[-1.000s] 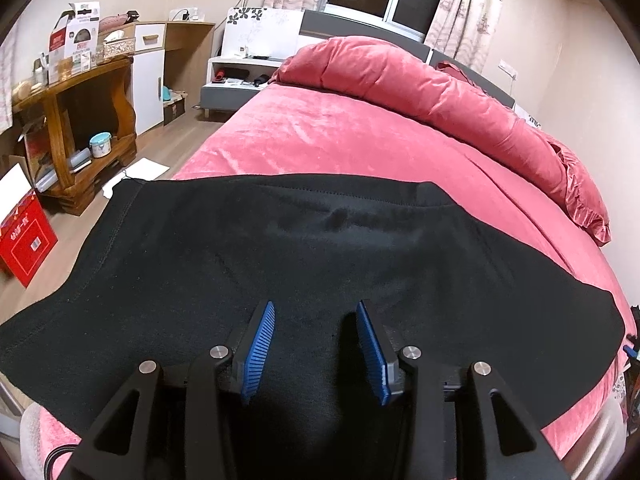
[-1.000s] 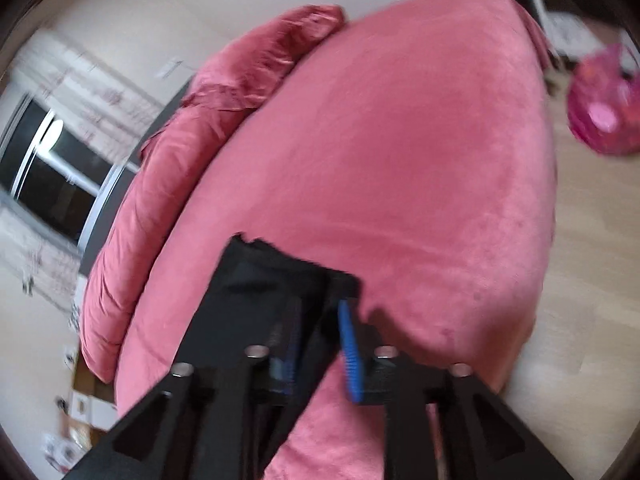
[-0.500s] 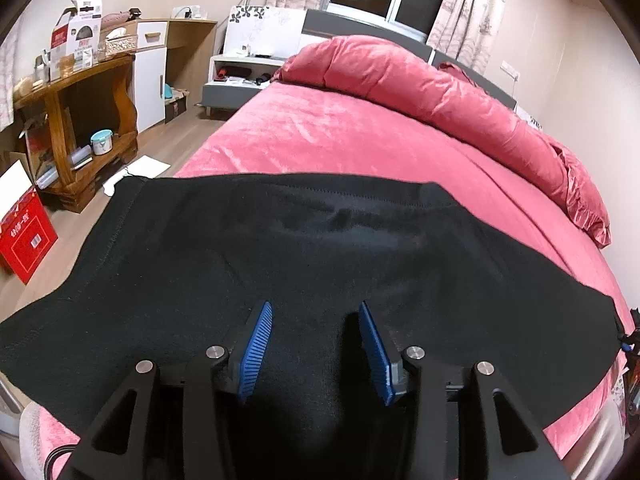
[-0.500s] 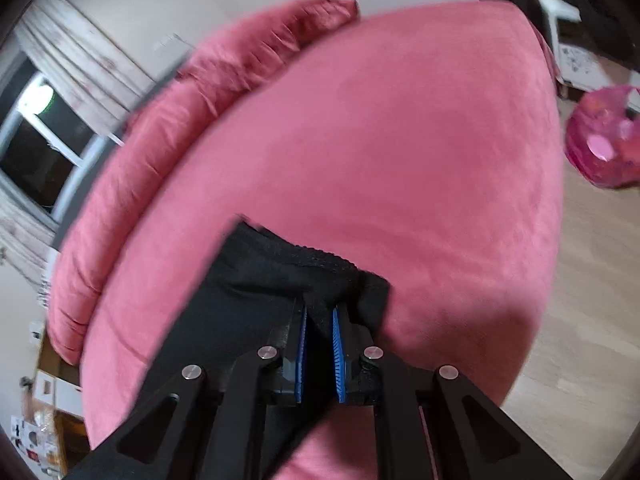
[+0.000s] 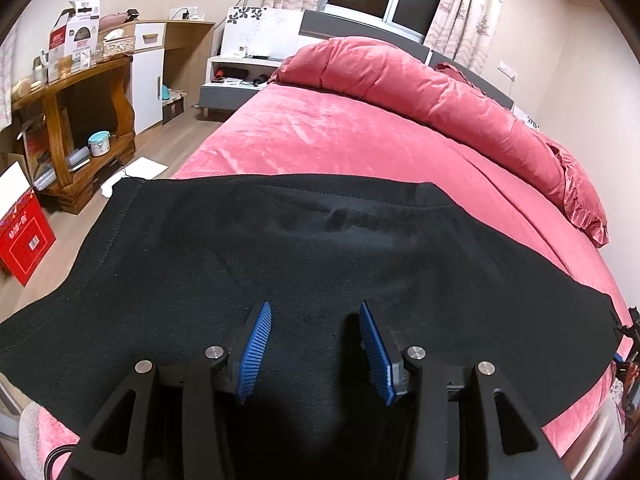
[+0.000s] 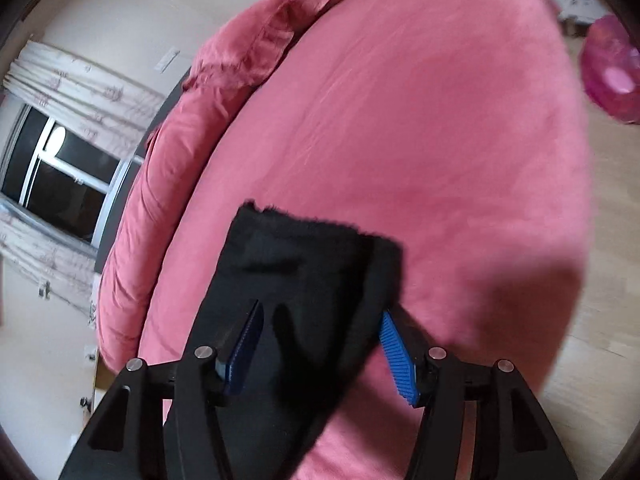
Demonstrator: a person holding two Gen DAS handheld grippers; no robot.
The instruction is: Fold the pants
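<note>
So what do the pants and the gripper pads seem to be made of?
Pants: probably a matte black knit or fleece, with a fuzzy surface and stitched seams. Pads: blue and ribbed, likely rubber or soft plastic, though the look leaves it open.

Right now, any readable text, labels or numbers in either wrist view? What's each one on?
No text can be read in either view.
Red box on the floor: white characters and a barcode label, too small to read.
Cartons on the wooden shelf: printed labels, too blurred to read.
Black pants, pink bedspread: no text visible.
Right wrist view: blurred, no text visible.
</note>
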